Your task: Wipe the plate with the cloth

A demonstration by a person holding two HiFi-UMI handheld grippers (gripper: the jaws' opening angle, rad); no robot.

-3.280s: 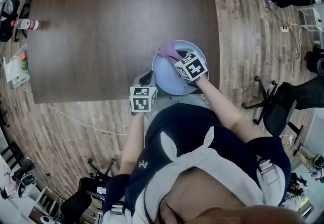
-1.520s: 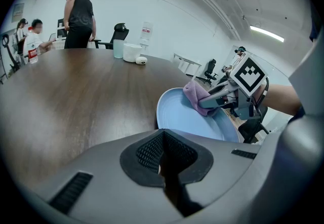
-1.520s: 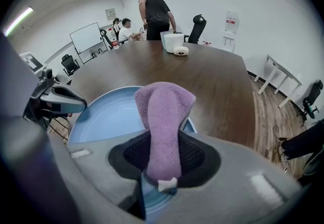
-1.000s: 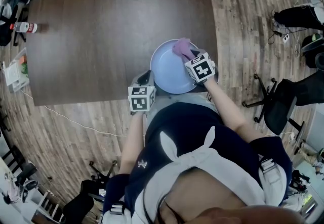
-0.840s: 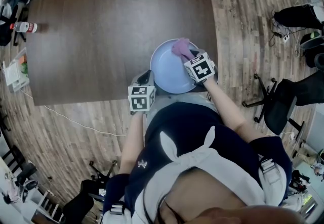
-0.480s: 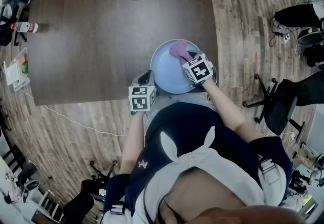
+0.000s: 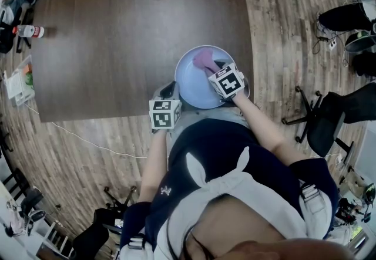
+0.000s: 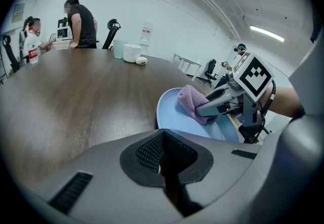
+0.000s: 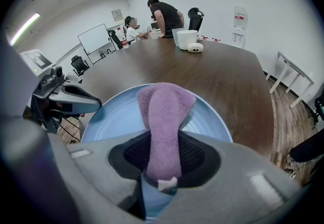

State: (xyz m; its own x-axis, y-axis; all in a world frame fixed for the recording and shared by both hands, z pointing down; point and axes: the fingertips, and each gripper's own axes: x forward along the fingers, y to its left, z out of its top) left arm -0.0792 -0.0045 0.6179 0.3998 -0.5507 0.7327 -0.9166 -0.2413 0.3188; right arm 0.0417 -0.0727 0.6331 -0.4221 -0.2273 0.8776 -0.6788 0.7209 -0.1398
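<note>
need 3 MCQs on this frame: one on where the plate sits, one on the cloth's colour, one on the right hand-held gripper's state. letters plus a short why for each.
1. Where on the table is the plate?
A) at its near edge
B) at its far edge, by the cups
C) at its centre

2. What colour is the cloth?
A) green
B) purple
C) white

3. The right hand-held gripper is:
A) open and empty
B) shut on a bottle
C) shut on the cloth

Key:
1 A: the head view shows the plate at the table edge nearest the wearer.
2 B: the cloth shows purple against the blue plate.
3 C: the right gripper view shows the cloth pinched between its pads.
</note>
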